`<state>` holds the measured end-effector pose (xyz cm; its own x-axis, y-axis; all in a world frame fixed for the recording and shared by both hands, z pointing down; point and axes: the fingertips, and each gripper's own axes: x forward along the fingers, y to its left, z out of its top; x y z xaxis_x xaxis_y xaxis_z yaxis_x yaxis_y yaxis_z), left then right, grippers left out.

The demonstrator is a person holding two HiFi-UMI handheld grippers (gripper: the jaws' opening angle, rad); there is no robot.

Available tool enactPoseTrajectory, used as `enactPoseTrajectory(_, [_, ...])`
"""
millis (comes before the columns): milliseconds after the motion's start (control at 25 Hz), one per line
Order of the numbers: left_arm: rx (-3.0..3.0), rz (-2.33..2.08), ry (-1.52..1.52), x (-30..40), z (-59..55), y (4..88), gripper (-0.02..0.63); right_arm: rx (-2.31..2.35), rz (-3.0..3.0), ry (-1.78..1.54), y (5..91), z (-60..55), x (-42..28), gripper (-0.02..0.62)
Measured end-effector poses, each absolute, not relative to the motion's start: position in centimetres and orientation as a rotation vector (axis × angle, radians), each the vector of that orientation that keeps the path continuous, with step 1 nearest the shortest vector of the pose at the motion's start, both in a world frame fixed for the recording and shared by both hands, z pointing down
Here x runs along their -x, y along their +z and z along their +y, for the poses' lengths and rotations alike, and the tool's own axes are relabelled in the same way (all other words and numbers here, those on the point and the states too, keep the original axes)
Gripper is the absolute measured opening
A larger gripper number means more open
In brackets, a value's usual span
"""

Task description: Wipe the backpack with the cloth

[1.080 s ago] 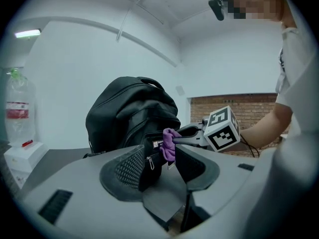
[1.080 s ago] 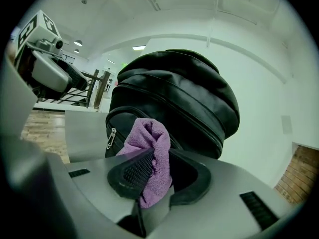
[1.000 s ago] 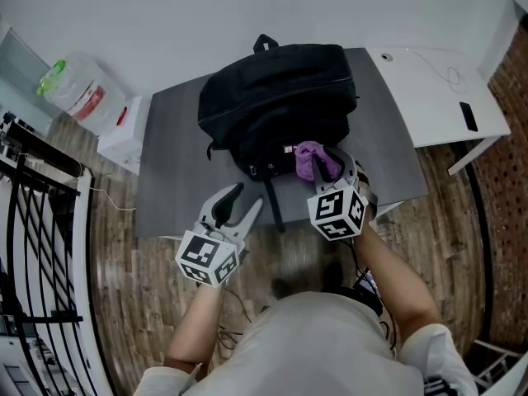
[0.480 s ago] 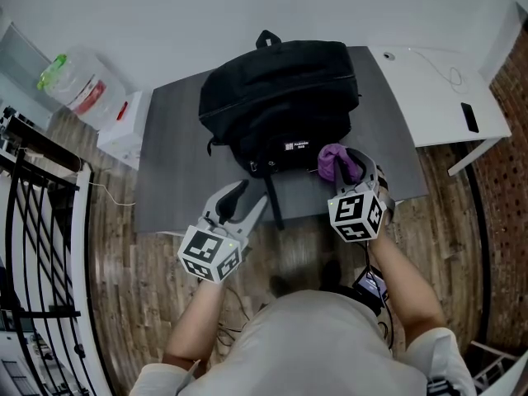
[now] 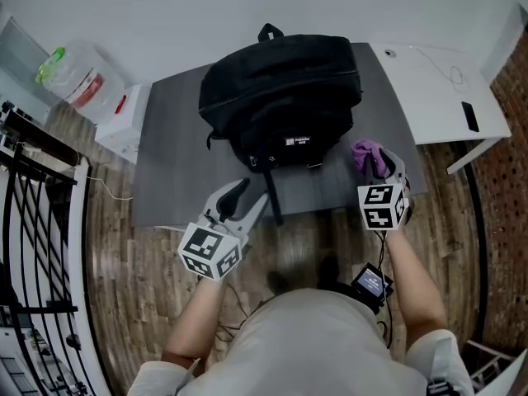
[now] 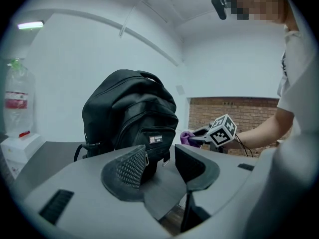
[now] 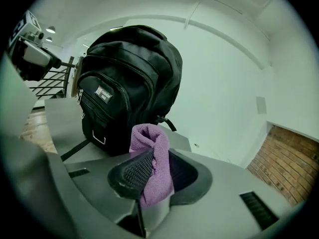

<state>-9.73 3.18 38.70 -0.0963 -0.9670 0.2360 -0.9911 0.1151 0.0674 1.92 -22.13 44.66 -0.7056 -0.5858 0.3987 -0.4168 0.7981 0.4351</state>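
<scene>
A black backpack (image 5: pixel 280 97) lies on the grey table (image 5: pixel 173 163), its labelled front pocket facing me; it also fills the left gripper view (image 6: pixel 132 118) and the right gripper view (image 7: pixel 124 83). My right gripper (image 5: pixel 375 162) is shut on a purple cloth (image 5: pixel 368 155) (image 7: pixel 152 158), just right of the backpack's lower corner and apart from it. My left gripper (image 5: pixel 243 200) stands open with nothing between its fingers, at the table's near edge below the backpack, beside a dangling black strap (image 5: pixel 272 200).
A white desk (image 5: pixel 445 89) adjoins the grey table on the right, with a cable and a dark phone-like object (image 5: pixel 469 115). At the left stand a water jug (image 5: pixel 74 85) on a white box and a black metal railing (image 5: pixel 41 246). Wooden floor surrounds the table.
My right gripper has drawn the purple cloth off the backpack's front pocket, moving right and toward the table's near right corner. The left gripper has barely moved.
</scene>
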Motion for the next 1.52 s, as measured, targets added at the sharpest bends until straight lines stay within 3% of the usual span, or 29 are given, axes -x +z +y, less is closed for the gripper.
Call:
enactPoseTrajectory(360, [-1.9,-2.171,0.153,11.1,5.0,39.4,0.184,-0.658,-2.496,-0.307,47.5,-17.8,-0.7,0.098])
enactPoseTrajectory(1000, [-1.897,-2.132,0.206,13.1,7.5,40.2,0.184,-0.311,-2.626,-0.153,50.9,-3.0,7.9,0.098])
enactPoseTrajectory(1520, [-1.85,-2.139,0.255,15.8,11.7,40.6,0.186,-0.379,-2.695,-0.416,49.8,-0.6,17.2,0.098])
